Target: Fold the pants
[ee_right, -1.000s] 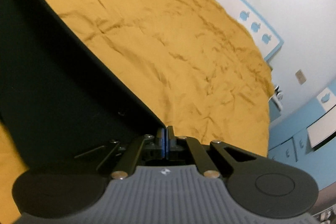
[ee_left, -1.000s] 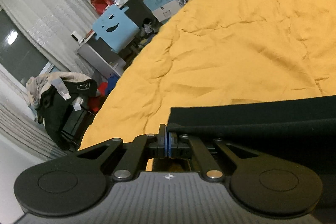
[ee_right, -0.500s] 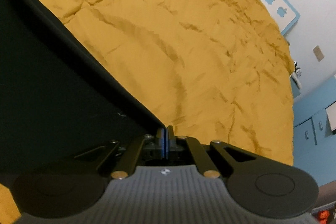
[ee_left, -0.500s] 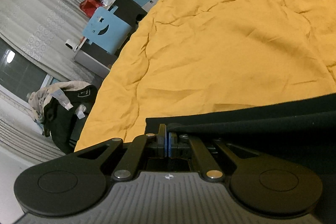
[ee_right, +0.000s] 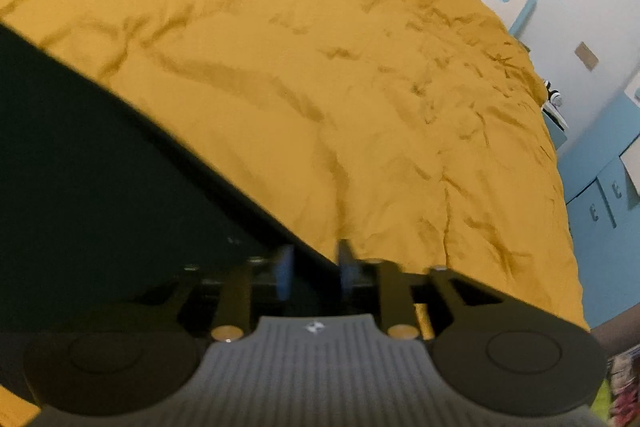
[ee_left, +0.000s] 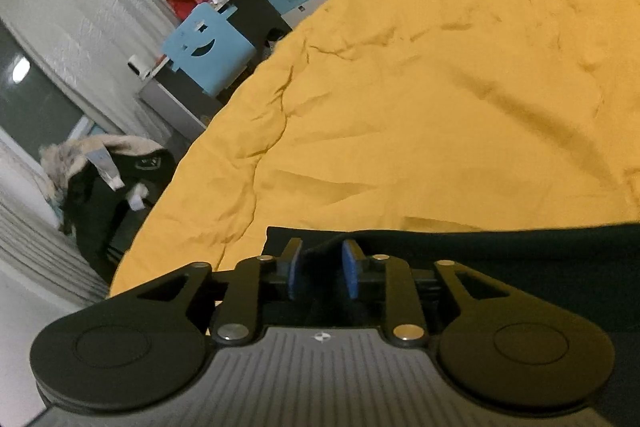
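Two hand-held grippers let go of black pants (ee_left: pixel 500 251) on a bed with an orange sheet (ee_left: pixel 440 87). The left gripper (ee_left: pixel 320 269) has its jaws opening, blue pads (ee_left: pixel 351 269) apart and no longer pressing — a corner of the dark cloth lies between them, loose. The right gripper (ee_right: pixel 311 273) is opening too, its pads (ee_right: pixel 345 273) clear of the fabric, with the pants' edge running between them.

The pants (ee_right: pixel 100 195) lie low across the near side of the bed, filling the left of the right wrist view and the lower right of the left one; the far sheet is bare and creased. A cluttered desk (ee_left: pixel 224 27) and a coat-draped chair (ee_left: pixel 108 179) stand off the bed's left side.

The risk now, by my reading, is in the pull-away. Cloth sits inside both open jaws, so a pad could snag a corner as the grippers back out and drag the fold askew. The wrinkled sheet may also let the layers slide unevenly. How the fold lies beneath the grippers cannot be seen from here.
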Available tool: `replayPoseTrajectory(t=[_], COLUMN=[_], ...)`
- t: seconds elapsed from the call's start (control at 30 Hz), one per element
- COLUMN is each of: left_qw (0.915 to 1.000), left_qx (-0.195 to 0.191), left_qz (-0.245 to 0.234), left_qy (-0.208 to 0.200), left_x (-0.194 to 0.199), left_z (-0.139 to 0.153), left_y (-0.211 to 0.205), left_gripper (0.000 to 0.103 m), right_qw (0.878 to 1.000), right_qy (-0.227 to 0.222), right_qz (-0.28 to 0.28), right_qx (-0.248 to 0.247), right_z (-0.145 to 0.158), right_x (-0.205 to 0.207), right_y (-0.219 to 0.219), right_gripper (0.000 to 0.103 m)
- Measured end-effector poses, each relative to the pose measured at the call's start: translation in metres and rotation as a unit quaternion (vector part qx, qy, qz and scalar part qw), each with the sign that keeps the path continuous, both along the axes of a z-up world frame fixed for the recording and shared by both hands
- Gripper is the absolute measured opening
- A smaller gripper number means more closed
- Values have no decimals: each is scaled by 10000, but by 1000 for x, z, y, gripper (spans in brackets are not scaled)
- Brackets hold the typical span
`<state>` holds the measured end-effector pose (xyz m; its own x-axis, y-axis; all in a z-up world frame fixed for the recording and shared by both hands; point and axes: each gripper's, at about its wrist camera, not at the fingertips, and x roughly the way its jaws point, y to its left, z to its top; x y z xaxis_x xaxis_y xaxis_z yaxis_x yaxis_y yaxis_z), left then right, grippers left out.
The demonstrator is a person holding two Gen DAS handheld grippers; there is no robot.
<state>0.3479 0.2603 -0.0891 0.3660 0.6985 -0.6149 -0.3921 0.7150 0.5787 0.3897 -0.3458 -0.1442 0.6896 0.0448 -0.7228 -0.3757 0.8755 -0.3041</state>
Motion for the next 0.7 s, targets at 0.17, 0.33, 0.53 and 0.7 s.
replayPoseTrajectory(t=[0.17,0.33,0.53,0.7], left_qw=[9951,9850,9818,9833], left_qx=[-808,-1469,-1742,-1690], left_qz=[-310,-502,-180,-51], left_qy=[-484,-748,-739,-669], left_x=[-31,-64,-81,-86], left_z=[32,41,32,38], left_y=[-13,-26,-16,-16], left_gripper=[29,29,29,29], right_qw=[9969,9783,9585,9419], right_qy=[-151,29,168,443], right_qz=[-447,-1110,-1260,-1136], right_qx=[629,1747,2551,3129], right_z=[29,38,24,7], right_x=[-35,-74,-61,-1], right_y=[-29,-86,-122,-126], right_gripper=[45,41,39,33])
